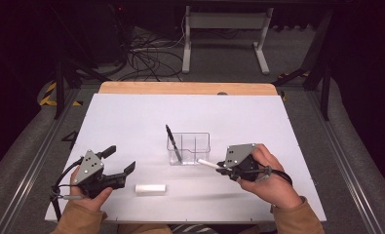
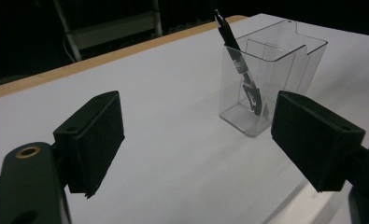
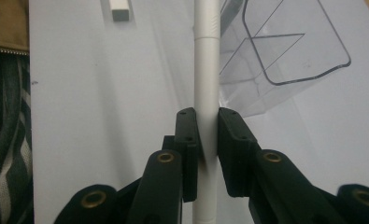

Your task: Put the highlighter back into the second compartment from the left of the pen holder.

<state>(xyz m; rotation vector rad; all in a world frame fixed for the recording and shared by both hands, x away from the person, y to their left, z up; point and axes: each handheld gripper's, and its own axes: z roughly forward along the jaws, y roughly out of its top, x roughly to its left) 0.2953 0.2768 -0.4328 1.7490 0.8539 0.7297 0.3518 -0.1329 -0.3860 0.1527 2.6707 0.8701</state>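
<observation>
Your right gripper (image 3: 208, 135) clamps a smooth white pen (image 3: 206, 70), seemingly plastic, beside the clear holder (image 3: 285, 51); left gripper (image 2: 196, 135) gapes empty.

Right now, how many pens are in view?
2. A black pen stands tilted in the clear holder; a white pen is clamped in the right gripper beside the holder. None looks hidden.

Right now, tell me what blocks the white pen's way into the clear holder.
Nothing visible blocks it. The right gripper is clamped on the white pen, whose tip is beside the clear holder. A black pen leans in the left compartment; the others look free.
</observation>
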